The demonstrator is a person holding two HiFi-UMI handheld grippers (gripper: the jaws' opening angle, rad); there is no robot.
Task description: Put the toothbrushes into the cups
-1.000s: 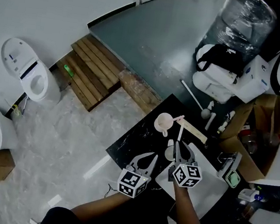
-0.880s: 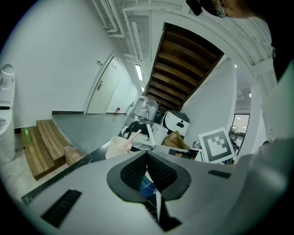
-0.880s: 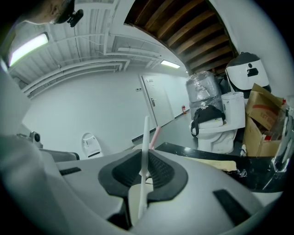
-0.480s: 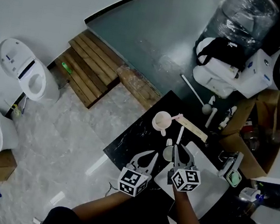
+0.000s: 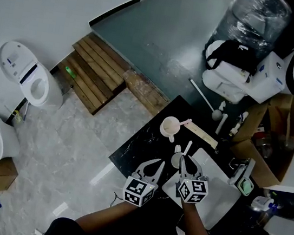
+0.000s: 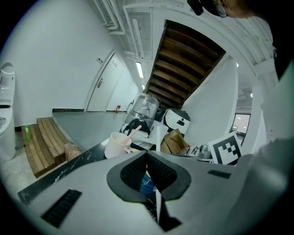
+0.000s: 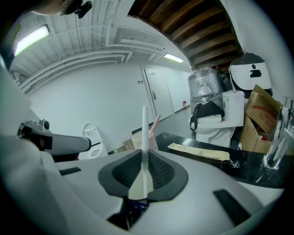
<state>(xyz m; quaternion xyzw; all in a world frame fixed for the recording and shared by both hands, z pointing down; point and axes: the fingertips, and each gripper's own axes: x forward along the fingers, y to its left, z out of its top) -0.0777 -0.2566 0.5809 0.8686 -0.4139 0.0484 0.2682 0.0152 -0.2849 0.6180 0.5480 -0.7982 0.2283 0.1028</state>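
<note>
One toothbrush [image 7: 144, 128] — pinched between jaws of right gripper [image 7: 144, 158].

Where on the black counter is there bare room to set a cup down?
Bare: the black counter stretch between the far cup and the left tool. Crowded: around the right tool, its white toothbrush, the near cup and the cream strip.

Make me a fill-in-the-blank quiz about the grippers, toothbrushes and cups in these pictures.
The right gripper grips a toothbrush coloured ____.
The farther cup holds a second toothbrush, coloured ____.
The left gripper is shut, with ____ between its jaws.
Missing words: white; pink; nothing.
</note>
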